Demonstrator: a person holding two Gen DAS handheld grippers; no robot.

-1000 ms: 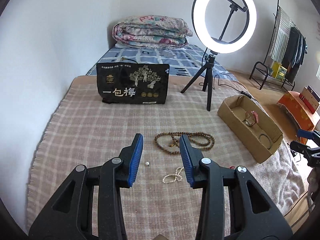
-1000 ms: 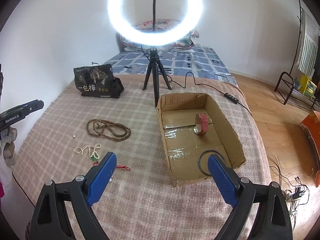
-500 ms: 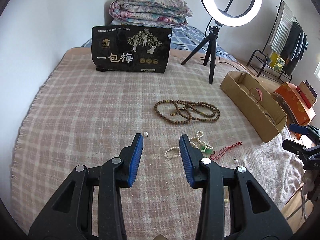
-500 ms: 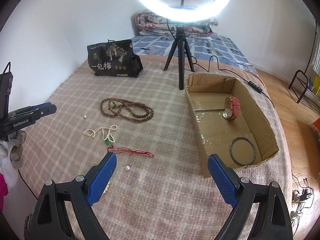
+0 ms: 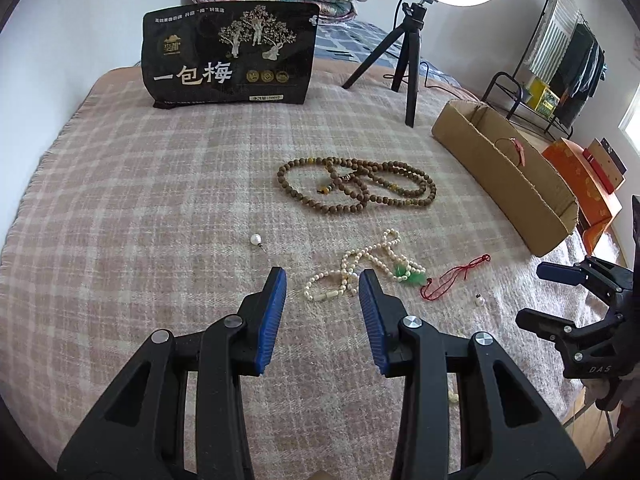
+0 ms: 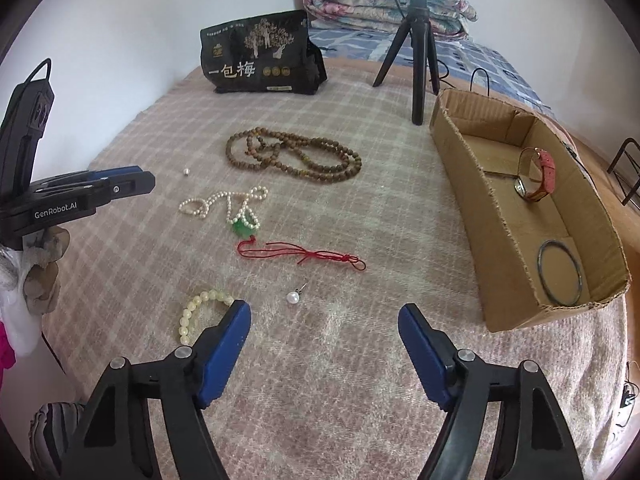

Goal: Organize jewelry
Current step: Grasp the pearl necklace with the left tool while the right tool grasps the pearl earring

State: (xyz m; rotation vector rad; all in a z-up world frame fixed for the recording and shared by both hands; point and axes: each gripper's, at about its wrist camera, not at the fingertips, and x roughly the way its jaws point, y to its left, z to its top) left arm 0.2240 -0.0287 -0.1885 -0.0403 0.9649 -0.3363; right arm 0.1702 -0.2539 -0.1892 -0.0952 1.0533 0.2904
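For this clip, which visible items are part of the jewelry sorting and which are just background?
Job: cardboard box holding watch and bangle; wooden bead necklace; pearl necklace; red cord; pearl earring; pale bead bracelet.

Background: black snack bag; ring light tripod; folded quilt.

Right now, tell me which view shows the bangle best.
The right wrist view: the bangle lies in plain sight on the floor of the box, at its near end. In the left wrist view the box wall hides it entirely.

bead necklace [image 6: 294,158] lies behind pearl strand [image 6: 224,206]; watch [image 6: 536,176] and bangle [image 6: 560,278] inside box [image 6: 476,196] at right.
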